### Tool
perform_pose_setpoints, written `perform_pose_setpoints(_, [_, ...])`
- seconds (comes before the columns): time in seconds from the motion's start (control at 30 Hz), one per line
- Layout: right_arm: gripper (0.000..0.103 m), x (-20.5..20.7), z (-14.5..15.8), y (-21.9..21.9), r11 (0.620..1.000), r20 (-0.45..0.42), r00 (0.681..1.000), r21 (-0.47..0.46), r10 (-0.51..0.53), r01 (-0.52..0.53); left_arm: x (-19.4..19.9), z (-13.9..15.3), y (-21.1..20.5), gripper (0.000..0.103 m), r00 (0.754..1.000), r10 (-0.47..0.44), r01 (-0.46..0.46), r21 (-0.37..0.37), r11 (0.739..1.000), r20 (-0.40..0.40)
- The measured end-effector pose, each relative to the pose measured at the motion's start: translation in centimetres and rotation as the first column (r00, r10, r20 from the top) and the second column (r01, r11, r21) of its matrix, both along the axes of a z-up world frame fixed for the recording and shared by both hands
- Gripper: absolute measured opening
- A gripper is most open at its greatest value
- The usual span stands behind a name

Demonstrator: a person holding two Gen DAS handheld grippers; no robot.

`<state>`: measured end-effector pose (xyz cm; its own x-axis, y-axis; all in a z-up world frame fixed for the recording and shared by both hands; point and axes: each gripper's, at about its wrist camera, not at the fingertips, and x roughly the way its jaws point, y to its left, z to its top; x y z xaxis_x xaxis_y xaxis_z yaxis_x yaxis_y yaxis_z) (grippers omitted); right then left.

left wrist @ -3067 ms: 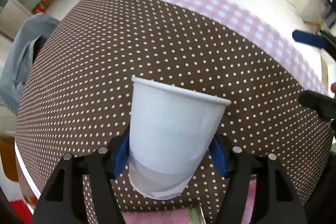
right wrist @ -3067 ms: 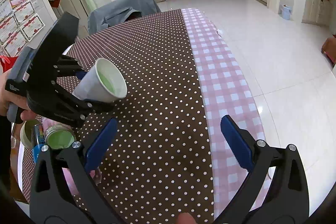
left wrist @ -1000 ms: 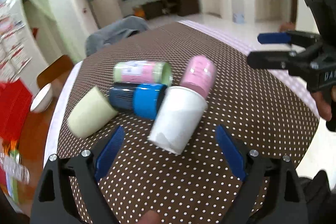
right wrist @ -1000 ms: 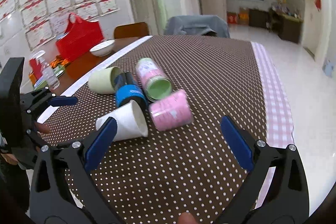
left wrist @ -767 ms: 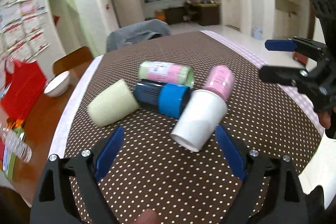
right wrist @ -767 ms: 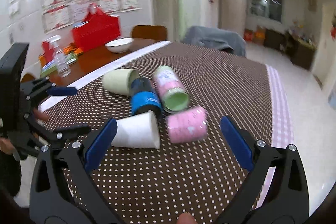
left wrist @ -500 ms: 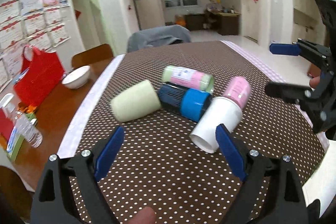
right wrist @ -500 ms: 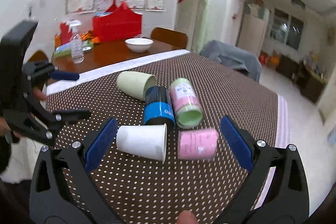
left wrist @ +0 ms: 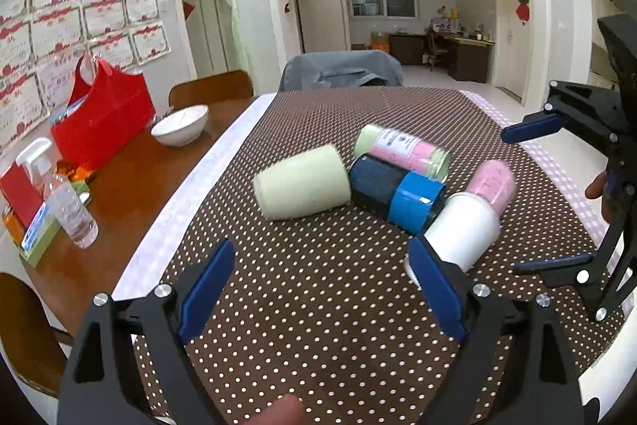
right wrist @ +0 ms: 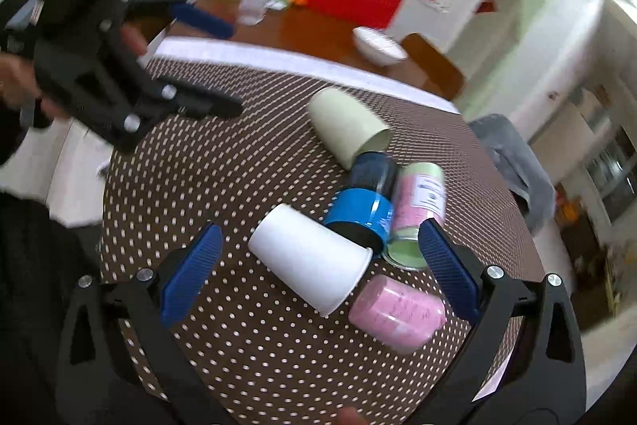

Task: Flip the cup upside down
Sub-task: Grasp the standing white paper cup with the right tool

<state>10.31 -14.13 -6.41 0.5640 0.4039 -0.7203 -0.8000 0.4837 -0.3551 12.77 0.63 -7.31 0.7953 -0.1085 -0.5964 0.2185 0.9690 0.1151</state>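
A white paper cup (right wrist: 310,259) lies on its side on the brown dotted tablecloth (right wrist: 207,186), between my right gripper's open fingers; it also shows in the left wrist view (left wrist: 462,234), behind the right finger. My right gripper (right wrist: 316,271) is open and empty, just above the cup. My left gripper (left wrist: 322,283) is open and empty, over bare cloth to the left of the cup. Each gripper shows in the other's view, the left one (right wrist: 191,62) and the right one (left wrist: 545,198).
A pale green cup (left wrist: 302,188), a blue and black cup (left wrist: 398,192), a pink-and-green can (left wrist: 402,150) and a pink cup (left wrist: 491,182) lie beside the white cup. A bowl (left wrist: 181,124), a red bag (left wrist: 103,118) and a spray bottle (left wrist: 63,198) stand on the wooden table at the left.
The left gripper has let go of the white cup, which now lies on its side, and has drawn back to the left. The right gripper has swung in over the cup.
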Motion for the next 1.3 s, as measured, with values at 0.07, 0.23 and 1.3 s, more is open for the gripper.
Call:
perform_pose_setpoints(0.07, [0.097, 0.6, -0.7, 0.5, 0.997, -0.038, 0.998, -0.051, 0.051, -0.052, 0.4, -0.7, 0.5, 0.087, 1.000, 0.013, -0.013, -0.004, 1.000, -0.020])
perform_pose_setpoints(0.23, [0.097, 1.8, -2.2, 2.1, 0.966, -0.101, 0.981, -0.184, 0.166, -0.183, 1.3, -1.9, 1.5, 0.087, 0.998, 0.039, -0.040, -0.018, 0.999, -0.058])
perform_pose_setpoints(1.3, [0.067, 3.0, -10.3, 6.9, 0.649, -0.205, 0.910, -0.646, 0.360, -0.402, 3.0, -5.2, 2.7, 0.087, 0.990, 0.048, -0.060, -0.087, 0.994, -0.134])
